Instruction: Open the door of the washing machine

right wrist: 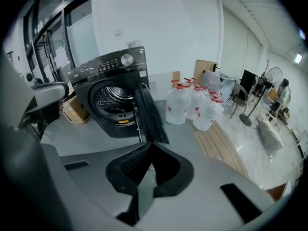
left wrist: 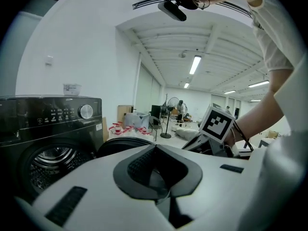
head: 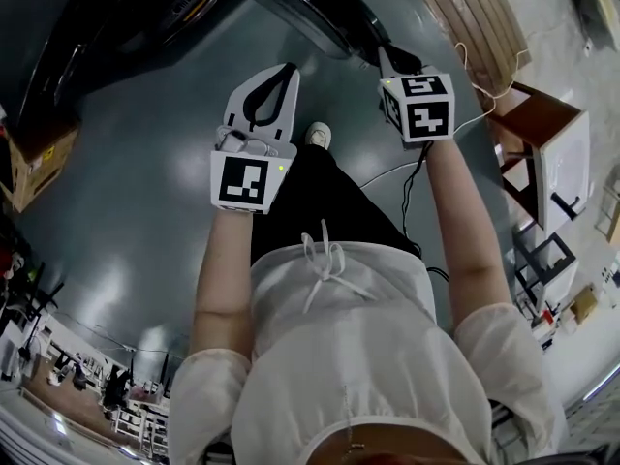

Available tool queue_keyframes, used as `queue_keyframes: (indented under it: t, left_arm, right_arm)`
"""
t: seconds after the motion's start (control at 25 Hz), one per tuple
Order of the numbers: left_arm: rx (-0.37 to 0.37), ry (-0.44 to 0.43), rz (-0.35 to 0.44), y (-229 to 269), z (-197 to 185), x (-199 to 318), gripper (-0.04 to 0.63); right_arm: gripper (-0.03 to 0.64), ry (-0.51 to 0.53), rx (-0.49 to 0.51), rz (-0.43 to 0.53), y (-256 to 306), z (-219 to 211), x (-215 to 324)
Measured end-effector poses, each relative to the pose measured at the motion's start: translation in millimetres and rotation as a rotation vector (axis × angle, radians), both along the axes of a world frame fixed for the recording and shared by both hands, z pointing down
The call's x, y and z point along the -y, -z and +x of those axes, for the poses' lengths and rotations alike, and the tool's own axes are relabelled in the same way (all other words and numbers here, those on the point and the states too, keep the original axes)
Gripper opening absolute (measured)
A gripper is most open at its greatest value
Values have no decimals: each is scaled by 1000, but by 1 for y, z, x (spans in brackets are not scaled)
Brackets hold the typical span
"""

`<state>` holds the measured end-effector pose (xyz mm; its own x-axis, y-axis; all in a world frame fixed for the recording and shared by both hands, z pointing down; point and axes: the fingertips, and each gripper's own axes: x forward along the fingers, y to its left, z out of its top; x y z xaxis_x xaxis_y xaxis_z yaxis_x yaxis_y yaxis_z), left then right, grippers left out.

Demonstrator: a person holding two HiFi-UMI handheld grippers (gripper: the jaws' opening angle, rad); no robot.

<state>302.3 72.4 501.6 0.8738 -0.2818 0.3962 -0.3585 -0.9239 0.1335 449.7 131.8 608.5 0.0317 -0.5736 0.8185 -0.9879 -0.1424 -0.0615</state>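
The washing machine (right wrist: 113, 97) is standing ahead of the right gripper (right wrist: 150, 147), its door (right wrist: 150, 114) hanging wide open — edge-on, just beyond the tips and apart from them. That gripper's 2 jaws are pressing together on nothing. The left gripper (left wrist: 155, 147) is likewise sitting closed and empty — the machine's drum (left wrist: 53, 159) is showing to its left.

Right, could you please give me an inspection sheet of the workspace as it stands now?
Surface: glossy grey floor.
Job's things: washing machine, door swung open, drum showing.
Clutter: water bottles and cardboard box beside the machine.
Tools: left tool shut, empty; right tool shut, empty.
Cables: cable trailing over the floor.
Surroundings: wooden pallet, fan, open room.
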Motion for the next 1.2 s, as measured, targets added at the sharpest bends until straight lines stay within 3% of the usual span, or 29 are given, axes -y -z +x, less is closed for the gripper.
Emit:
queue_keyframes:
  t: [0.28,0.68,0.84,1.04,1.2]
  left_arm:
    - [7,150,51,38,-79,41,21]
    - [14,376,117,102,-210,89,21]
    - [-10,434,132,135,-253,104,21]
    - [-104,531,211,194,-300,120,21]
    - [-96,577,259,228,-337,119,21]
  right_arm:
    - [8,128,-28,109,50,-63,58]
    - [8,347,3,332,144,-191,142]
    - [8,401,-14,405,183,-237,164]
    - [8,443,-8,527,240,-283,181]
    - [8,453,-26,643,289,-304,189]
